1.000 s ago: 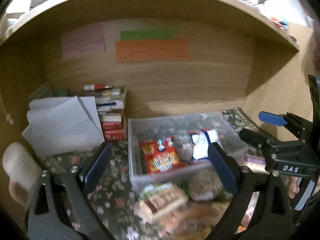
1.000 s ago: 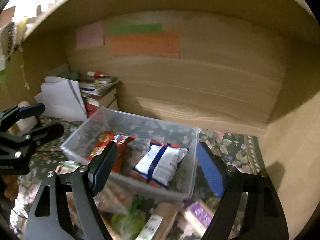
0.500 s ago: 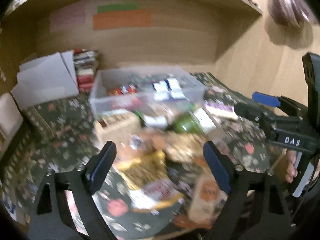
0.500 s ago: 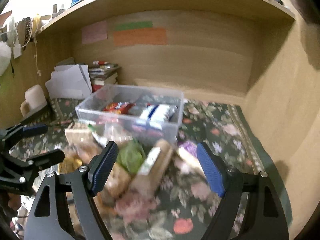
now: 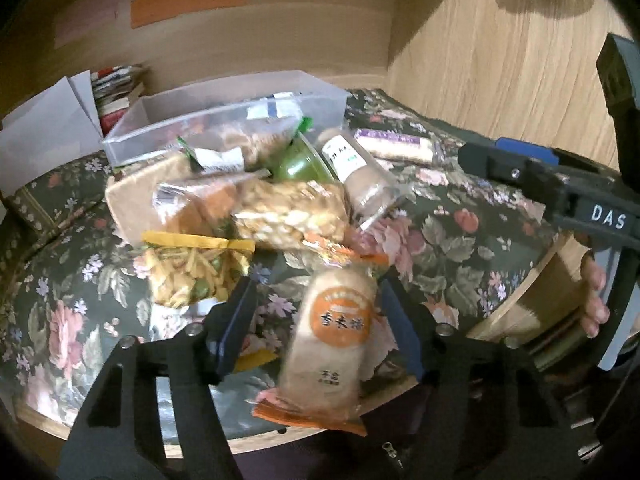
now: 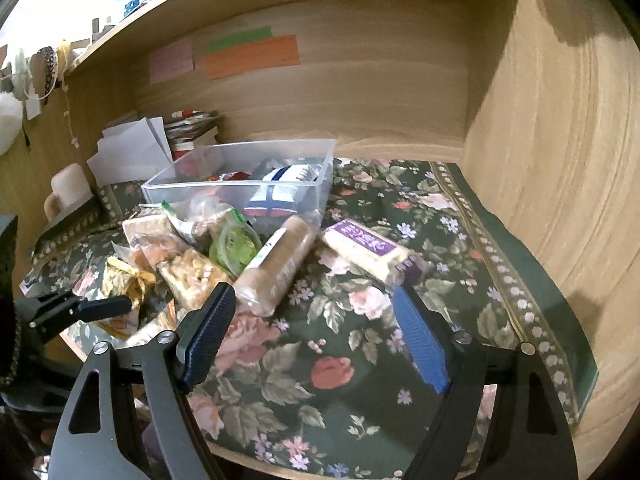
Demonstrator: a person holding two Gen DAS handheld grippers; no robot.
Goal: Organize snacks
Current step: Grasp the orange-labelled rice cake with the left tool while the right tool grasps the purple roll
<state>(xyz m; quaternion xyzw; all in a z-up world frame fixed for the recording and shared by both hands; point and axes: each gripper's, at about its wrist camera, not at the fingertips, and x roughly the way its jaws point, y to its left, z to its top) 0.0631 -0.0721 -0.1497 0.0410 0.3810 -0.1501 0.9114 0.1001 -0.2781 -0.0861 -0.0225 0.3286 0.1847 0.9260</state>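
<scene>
The clear bin [image 6: 240,188] stood at the back of the floral cloth [image 6: 400,320], and it held a red packet [image 6: 230,176] and a blue-and-white packet [image 6: 294,174]. The other snacks lay loose in front of the bin: a green pouch [image 6: 234,246], a brown roll [image 6: 276,266], a purple bar [image 6: 370,250] to the right of the bin's front corner, and a peanut bar [image 5: 290,216] and a yellow bag [image 5: 192,272] further forward.

A second earlier both cameras looked down into the bin from close by; since then both had drawn back toward the front edge of the cloth, so the whole heap came into view.

The left gripper [image 5: 316,320] had been spread wide over the bin; now its jaws were closing around an orange-labelled packet [image 5: 336,328] at the edge furthest from the bin, the right pad touching it, the left still clear.

The right gripper [image 6: 316,332] hung unclenched and empty over bare cloth, in front of the bin.
</scene>
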